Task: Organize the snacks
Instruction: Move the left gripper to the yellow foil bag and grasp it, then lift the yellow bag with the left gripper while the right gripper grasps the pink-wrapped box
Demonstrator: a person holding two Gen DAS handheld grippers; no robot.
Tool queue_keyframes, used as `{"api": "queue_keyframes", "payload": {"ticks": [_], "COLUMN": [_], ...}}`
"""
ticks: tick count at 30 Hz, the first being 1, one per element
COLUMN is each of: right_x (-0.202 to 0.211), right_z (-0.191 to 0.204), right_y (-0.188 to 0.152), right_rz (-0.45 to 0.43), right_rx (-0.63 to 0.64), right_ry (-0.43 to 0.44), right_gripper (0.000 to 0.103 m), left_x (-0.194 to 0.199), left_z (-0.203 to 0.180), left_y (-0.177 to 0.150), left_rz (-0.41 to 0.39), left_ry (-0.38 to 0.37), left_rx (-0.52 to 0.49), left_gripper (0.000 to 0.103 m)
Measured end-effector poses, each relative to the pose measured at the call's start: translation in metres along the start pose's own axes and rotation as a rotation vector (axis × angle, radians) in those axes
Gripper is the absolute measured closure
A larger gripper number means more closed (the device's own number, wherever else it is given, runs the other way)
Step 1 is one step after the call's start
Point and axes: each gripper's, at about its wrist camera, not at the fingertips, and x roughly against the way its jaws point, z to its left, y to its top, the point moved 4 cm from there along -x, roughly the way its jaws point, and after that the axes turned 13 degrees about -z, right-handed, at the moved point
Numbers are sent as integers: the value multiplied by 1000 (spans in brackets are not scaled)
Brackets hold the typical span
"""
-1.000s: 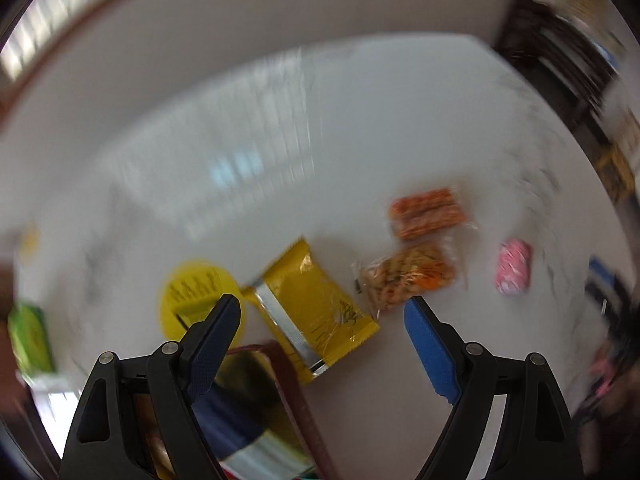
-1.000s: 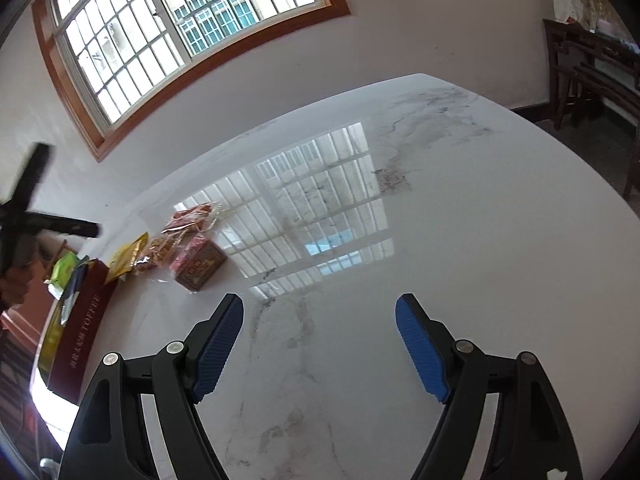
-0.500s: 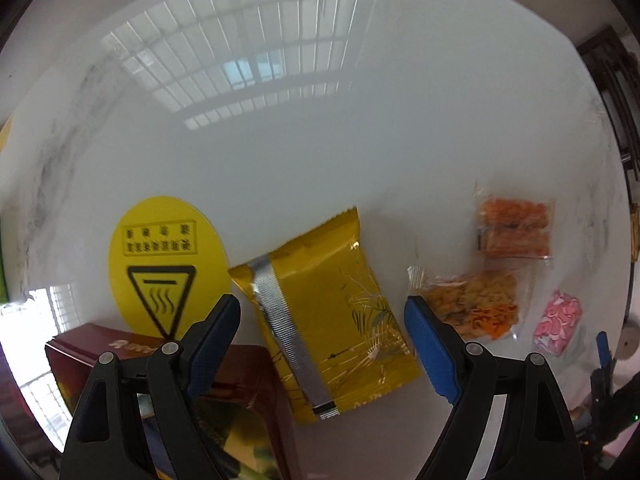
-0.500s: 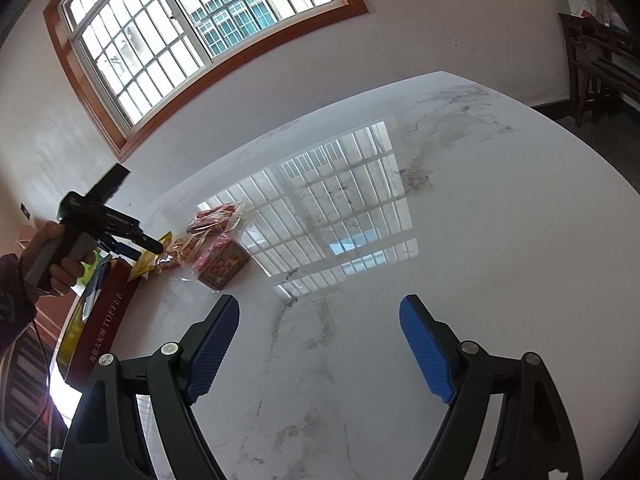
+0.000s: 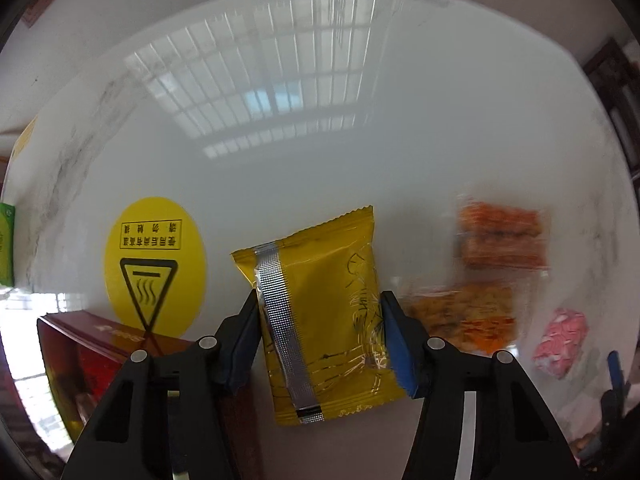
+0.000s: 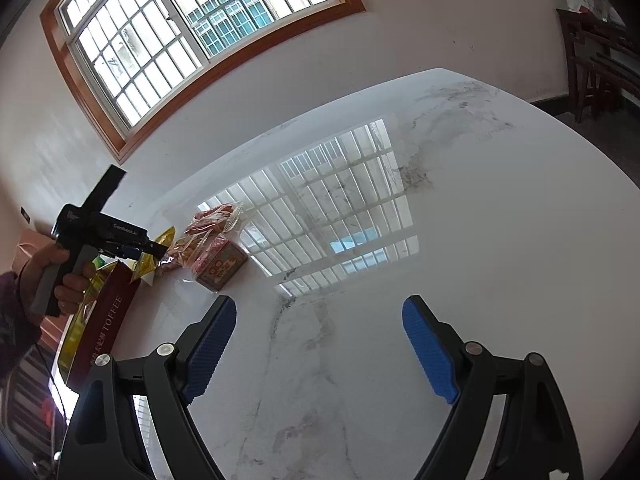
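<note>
In the left wrist view my left gripper is shut on a yellow snack packet with a silver seam, its blue pads pressing both sides. The packet lies on the white marble table. A dark red toffee box sits just left of it. Two orange snack packets and a pink one lie to the right. My right gripper is open and empty above bare table. In its view the left gripper holds the yellow packet beside the box.
A round yellow hot-surface sticker is on the table behind the box. A green packet shows at the far left edge. A window and wall stand behind the table; dark wooden chairs stand at the right.
My left gripper has come down onto the yellow packet and closed its fingers on it. My right gripper stays open and has barely moved.
</note>
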Motion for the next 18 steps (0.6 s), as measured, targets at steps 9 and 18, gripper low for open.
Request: {"api": "queue_keyframes", "payload": {"ticks": [9, 18], "right_x": [-8, -46], "right_z": [18, 67], "right_y": [-5, -6], "right_rz": [37, 44], "right_rx": [85, 28], "right_ry": [7, 124], "right_gripper": [17, 17], "left_x": [88, 137], "left_z": [-7, -31], "left_y": [-31, -91], "left_rz": [-205, -191], "left_ry": [-138, -277], "left_rx": [137, 123], "left_gripper": [46, 46]}}
